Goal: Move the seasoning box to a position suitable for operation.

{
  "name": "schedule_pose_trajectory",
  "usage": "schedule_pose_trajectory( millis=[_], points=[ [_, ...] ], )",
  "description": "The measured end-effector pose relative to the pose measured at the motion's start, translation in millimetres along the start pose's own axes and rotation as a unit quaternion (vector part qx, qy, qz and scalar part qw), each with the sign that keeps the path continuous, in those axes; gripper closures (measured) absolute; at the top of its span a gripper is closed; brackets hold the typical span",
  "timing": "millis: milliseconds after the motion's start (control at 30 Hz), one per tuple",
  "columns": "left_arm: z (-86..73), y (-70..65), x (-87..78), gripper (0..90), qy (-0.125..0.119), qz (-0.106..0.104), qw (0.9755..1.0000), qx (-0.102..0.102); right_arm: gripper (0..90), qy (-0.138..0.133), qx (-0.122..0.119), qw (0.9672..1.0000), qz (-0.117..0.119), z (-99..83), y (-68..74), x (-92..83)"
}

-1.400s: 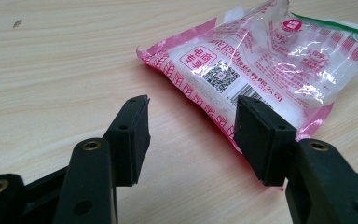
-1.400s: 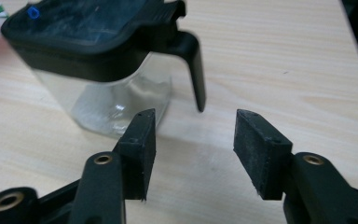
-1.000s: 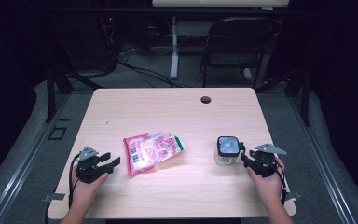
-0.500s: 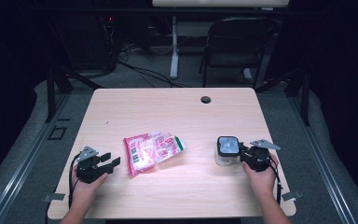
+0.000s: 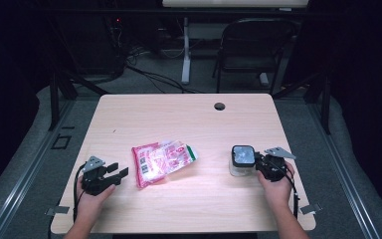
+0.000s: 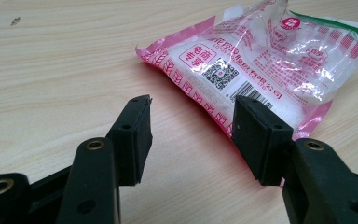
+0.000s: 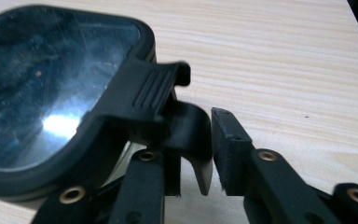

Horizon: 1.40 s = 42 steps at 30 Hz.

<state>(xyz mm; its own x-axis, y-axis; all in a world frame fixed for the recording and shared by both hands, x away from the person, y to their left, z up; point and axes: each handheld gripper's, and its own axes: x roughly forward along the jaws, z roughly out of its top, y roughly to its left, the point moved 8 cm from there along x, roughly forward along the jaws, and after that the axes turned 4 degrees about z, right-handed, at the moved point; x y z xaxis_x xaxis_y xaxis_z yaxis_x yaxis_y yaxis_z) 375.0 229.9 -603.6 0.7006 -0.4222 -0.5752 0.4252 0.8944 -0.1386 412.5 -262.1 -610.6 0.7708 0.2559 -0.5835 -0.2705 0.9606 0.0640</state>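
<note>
A pale wooden table [image 5: 189, 114] stands in a dark room, with a folding chair and cables on the floor beyond it. At the near left, the left gripper [image 5: 115, 173] is held low over the table, jaws wide apart and empty; in the left gripper view the near corner of the pink packet [image 6: 261, 60] lies just past the fingertips, not touched. At the near right, the right gripper [image 5: 256, 163] is set against the side clasp [image 7: 154, 93] of the clear container [image 5: 241, 160] with the dark lid [image 7: 51, 79]. Its jaws have just been closing, and in the right gripper view the clasp's tab sits between them; whether both pads already press on it cannot be told. The packet [image 5: 161, 160] lies near the middle of the table, well apart from the container.

A slip is judged the main risk: the tab is narrow and curved, so a pinch near its tip could slide off. With nothing bracing it, the container could be dragged or tipped if the clasp is pulled.
</note>
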Motion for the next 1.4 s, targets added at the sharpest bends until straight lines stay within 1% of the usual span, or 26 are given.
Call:
schedule_pose_trajectory(
  millis=[67, 133, 167, 367, 433, 467, 500, 600, 733, 833, 900, 933, 967, 1033, 1067, 1100, 1133, 1167, 1200, 1233, 1267, 1300, 1333, 1400],
  points=[
    [0.0, 0.1, -0.1, 47.2, 0.000, 0.000, 1.0000, 0.000, 75.4, -0.004, 0.002, 1.0000, 0.002, 1.0, 0.6, 0.0],
    [0.1, 0.2, -0.1, 47.2, 0.000, 0.000, 1.0000, 0.000, 76.8, -0.007, 0.002, 1.0000, 0.000, 1.6, 0.9, 0.7],
    [0.0, 0.3, -0.2, 47.3, 0.000, 0.000, 1.0000, 0.000, 78.3, -0.006, 0.000, 1.0000, -0.006, 1.4, 0.2, 0.4],
    [0.0, 0.2, 0.0, 47.2, 0.001, 0.000, 1.0000, 0.000, 79.4, -0.010, -0.006, 0.9999, -0.010, 1.9, 1.0, 1.0],
    [0.2, -0.2, 0.1, 47.3, -0.001, -0.002, 1.0000, 0.001, 80.0, -0.010, -0.011, 0.9997, -0.020, 1.4, 1.3, 0.7],
    [0.3, -0.3, 0.2, 47.3, -0.001, -0.002, 1.0000, 0.001, 80.0, -0.010, -0.011, 0.9997, -0.020, 1.4, 1.3, 0.7],
    [0.3, -0.3, 0.2, 47.2, -0.001, -0.002, 1.0000, 0.001, 80.4, -0.015, -0.008, 0.9995, -0.025, 1.5, 1.3, 1.2],
    [0.1, 0.2, -0.2, 47.2, 0.001, -0.001, 1.0000, 0.001, 80.9, -0.020, 0.001, 0.9994, -0.030, 2.3, 1.0, 1.9],
    [0.3, 0.8, -0.3, 47.2, -0.001, -0.002, 1.0000, 0.000, 81.2, -0.022, 0.008, 0.9994, -0.027, 4.3, 1.3, 2.8],
    [-0.1, 1.1, -1.1, 47.3, 0.004, -0.002, 1.0000, 0.000, 81.2, -0.022, 0.006, 0.9993, -0.031, 4.7, 1.3, 2.8],
    [0.0, 1.2, -1.2, 47.2, 0.003, -0.002, 1.0000, 0.000, 81.3, -0.026, 0.007, 0.9991, -0.031, 5.5, 2.8, 2.6],
    [0.0, 1.2, -1.1, 47.2, 0.003, -0.002, 1.0000, 0.000, 81.2, -0.024, 0.005, 0.9991, -0.033, 5.5, 3.1, 1.9],
    [0.1, 1.1, -1.1, 47.2, 0.003, -0.001, 1.0000, 0.000, 81.1, -0.027, 0.005, 0.9992, -0.028, 6.5, 6.4, 0.9],
    [0.5, 0.8, -0.5, 47.2, -0.002, -0.001, 1.0000, -0.001, 81.0, -0.024, 0.001, 0.9993, -0.030, 6.5, 7.4, 0.2],
    [0.4, 0.6, -0.5, 47.2, -0.001, -0.001, 1.0000, 0.000, 81.0, -0.028, -0.001, 0.9992, -0.027, 7.3, 10.1, -0.1],
    [0.4, 0.3, -0.2, 47.2, -0.001, -0.001, 1.0000, 0.000, 80.9, -0.026, -0.010, 0.9993, -0.023, 7.7, 16.5, -1.9],
    [0.4, 0.3, -0.2, 47.2, -0.001, -0.001, 1.0000, 0.000, 80.9, -0.026, -0.010, 0.9993, -0.023, 7.7, 16.5, -1.9],
    [0.5, 0.0, -0.2, 47.2, -0.002, -0.001, 1.0000, 0.001, 80.9, -0.032, -0.013, 0.9993, -0.013, 8.8, 25.0, -3.0],
    [0.5, -0.1, -0.2, 47.2, -0.002, -0.001, 1.0000, 0.001, 80.9, -0.032, -0.013, 0.9993, -0.013, 8.8, 25.0, -3.0],
    [0.5, -0.2, -0.3, 47.2, -0.002, 0.001, 1.0000, 0.002, 80.9, -0.034, -0.016, 0.9993, -0.004, 9.7, 33.7, -4.7],
    [0.6, -0.4, -0.3, 47.2, -0.002, 0.001, 1.0000, 0.002, 80.9, -0.034, -0.016, 0.9993, -0.004, 9.7, 33.7, -4.7],
    [0.7, -0.7, -0.3, 47.2, -0.002, 0.000, 1.0000, 0.003, 80.9, -0.038, -0.021, 0.9991, 0.006, 10.8, 43.8, -5.9],
    [0.3, -0.9, -1.2, 47.2, 0.003, -0.001, 1.0000, 0.005, 80.9, -0.038, -0.021, 0.9991, 0.006, 10.8, 43.8, -5.9],
    [0.8, -2.0, -1.5, 47.3, 0.001, -0.002, 1.0000, 0.006, 80.8, -0.039, -0.028, 0.9987, 0.017, 11.5, 55.0, -7.0]
  ],
)
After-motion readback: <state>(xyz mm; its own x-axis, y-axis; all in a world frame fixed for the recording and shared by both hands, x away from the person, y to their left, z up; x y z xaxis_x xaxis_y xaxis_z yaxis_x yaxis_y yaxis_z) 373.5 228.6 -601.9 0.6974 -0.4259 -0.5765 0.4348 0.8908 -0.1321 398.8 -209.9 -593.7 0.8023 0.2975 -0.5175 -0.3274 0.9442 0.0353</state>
